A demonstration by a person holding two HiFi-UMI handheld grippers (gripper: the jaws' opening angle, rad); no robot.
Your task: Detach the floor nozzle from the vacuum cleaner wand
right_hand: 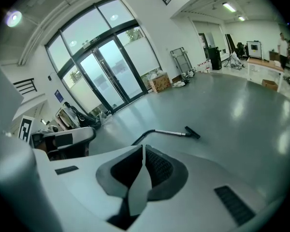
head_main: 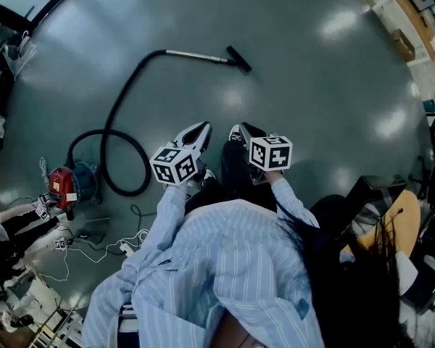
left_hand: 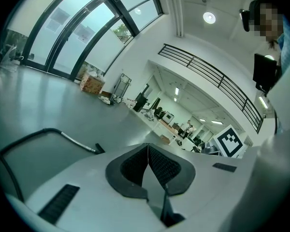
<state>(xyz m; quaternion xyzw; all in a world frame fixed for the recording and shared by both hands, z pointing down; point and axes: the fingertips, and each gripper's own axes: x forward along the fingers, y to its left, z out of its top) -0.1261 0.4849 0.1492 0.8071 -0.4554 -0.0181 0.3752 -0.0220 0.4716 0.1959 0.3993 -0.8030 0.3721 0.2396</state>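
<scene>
1. Wide grey floor [head_main: 304,85], and the vacuum cleaner [head_main: 65,185], its red and blue body, sits at the left, well apart from the person.
2. Its black hose [head_main: 119,107] loops off the body and runs up to the wand [head_main: 197,56], which lies flat on the floor.
3. At the wand's far end, the floor nozzle [head_main: 239,59] is still attached. Nothing is detached yet, so by my reading the whole job is ahead: get to the wand, brace it, pull the nozzle off.
4. Left gripper [head_main: 196,133]: jaws pressed together, nothing between them, aimed toward the wand but far short of it.
5. Right gripper [head_main: 239,130]: same story, jaws closed and empty, the nozzle well ahead on the floor.
6. Containers now: a cardboard box [right_hand: 160,82] stands by the glass doors with clutter just beside it. Whether anything is inside it, I cannot tell from here.
</scene>
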